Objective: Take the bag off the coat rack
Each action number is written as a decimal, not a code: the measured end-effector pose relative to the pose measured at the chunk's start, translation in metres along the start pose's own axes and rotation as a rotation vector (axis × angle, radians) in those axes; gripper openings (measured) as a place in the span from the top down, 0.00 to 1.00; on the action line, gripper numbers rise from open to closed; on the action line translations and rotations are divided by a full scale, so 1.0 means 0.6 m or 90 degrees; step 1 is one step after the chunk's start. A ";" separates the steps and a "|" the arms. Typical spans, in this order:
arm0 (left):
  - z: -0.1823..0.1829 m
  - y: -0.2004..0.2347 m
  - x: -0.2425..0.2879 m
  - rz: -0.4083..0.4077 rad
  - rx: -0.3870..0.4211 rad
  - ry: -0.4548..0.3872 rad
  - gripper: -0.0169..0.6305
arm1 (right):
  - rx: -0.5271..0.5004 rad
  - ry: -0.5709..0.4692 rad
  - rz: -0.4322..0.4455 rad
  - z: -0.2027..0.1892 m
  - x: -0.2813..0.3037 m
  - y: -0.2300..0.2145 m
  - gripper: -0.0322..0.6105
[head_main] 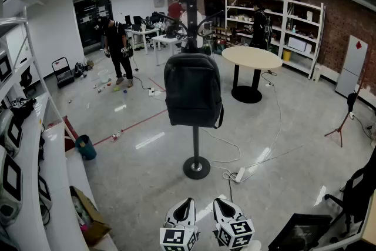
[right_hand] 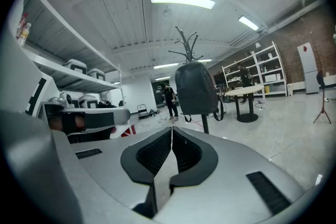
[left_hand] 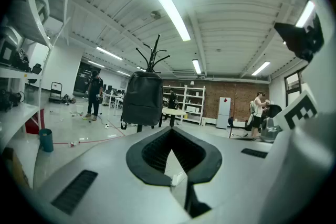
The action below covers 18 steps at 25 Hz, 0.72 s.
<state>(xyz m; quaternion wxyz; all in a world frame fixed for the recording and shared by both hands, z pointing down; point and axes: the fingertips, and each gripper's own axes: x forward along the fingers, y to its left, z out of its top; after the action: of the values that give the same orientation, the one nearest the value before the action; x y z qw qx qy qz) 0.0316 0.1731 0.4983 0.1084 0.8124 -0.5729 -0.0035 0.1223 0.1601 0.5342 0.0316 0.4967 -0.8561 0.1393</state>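
A black backpack (head_main: 192, 91) hangs high on a black coat rack (head_main: 195, 144) that stands on a round base in the middle of the floor. The backpack (left_hand: 142, 98) also shows ahead in the left gripper view, and the same backpack (right_hand: 196, 87) ahead in the right gripper view. My left gripper (head_main: 184, 204) and right gripper (head_main: 222, 205) sit side by side at the bottom edge of the head view, well short of the rack. Both are shut with nothing between the jaws; the left gripper (left_hand: 171, 131) and right gripper (right_hand: 171, 130) show their tips meeting.
A power strip and white cables (head_main: 239, 174) lie on the floor right of the rack's base. A round table (head_main: 251, 58) stands behind. White shelving (head_main: 29, 185) lines the left side. A person in black (head_main: 117, 44) stands far back left. A black chair (head_main: 358, 191) sits at lower right.
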 end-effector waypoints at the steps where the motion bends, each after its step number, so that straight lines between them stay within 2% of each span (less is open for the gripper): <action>1: -0.002 0.001 0.006 -0.002 0.001 0.002 0.97 | 0.002 0.000 -0.001 0.000 0.004 -0.004 0.93; 18: 0.018 0.046 0.090 -0.006 0.010 -0.005 0.97 | 0.015 -0.008 -0.011 0.018 0.074 -0.038 0.93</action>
<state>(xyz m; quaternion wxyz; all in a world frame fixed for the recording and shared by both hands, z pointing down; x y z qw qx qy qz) 0.0230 0.1124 0.4994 0.0994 0.8159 -0.5696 -0.0029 0.1202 0.1088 0.5370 0.0215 0.5054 -0.8501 0.1463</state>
